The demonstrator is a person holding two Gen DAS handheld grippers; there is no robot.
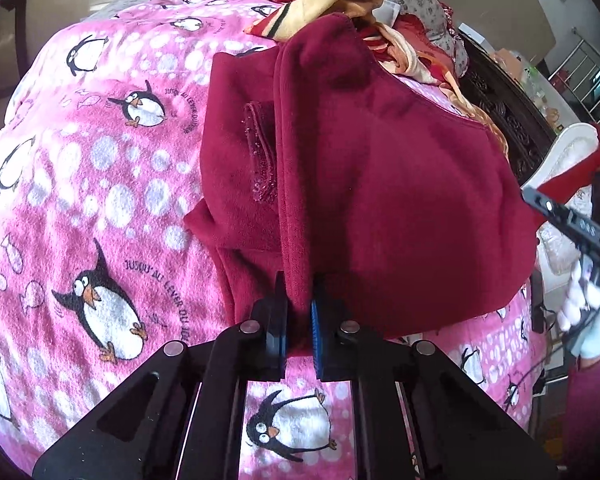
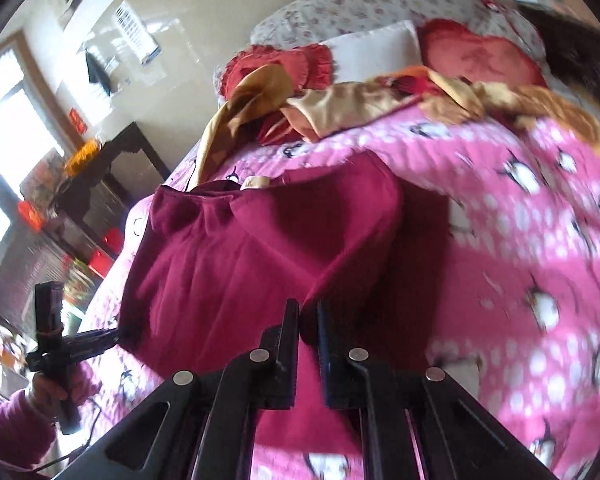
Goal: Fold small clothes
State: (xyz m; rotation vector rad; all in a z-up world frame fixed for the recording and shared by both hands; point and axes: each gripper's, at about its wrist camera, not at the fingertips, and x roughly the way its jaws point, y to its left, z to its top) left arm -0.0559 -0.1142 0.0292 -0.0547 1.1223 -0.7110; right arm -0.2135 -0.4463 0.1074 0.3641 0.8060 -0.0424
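A small maroon garment (image 1: 364, 184) lies on the pink penguin blanket (image 1: 100, 160), partly lifted and folded over itself. My left gripper (image 1: 298, 292) is shut on its near edge, a fold of cloth pinched between the blue pads. In the right wrist view the same maroon garment (image 2: 236, 256) hangs from my right gripper (image 2: 307, 316), which is shut on a corner of it. The left gripper (image 2: 60, 352) shows there at the lower left in a hand with a pink sleeve. The right gripper's body (image 1: 572, 220) shows at the right edge of the left wrist view.
A crumpled tan and red cloth (image 2: 360, 108) lies at the head of the bed, with red pillows (image 2: 476, 52) and a white pillow (image 2: 376, 52) behind it. A dark cabinet (image 2: 112, 184) stands beside the bed on the left. A dark carved bed frame (image 1: 508, 112) runs along the right.
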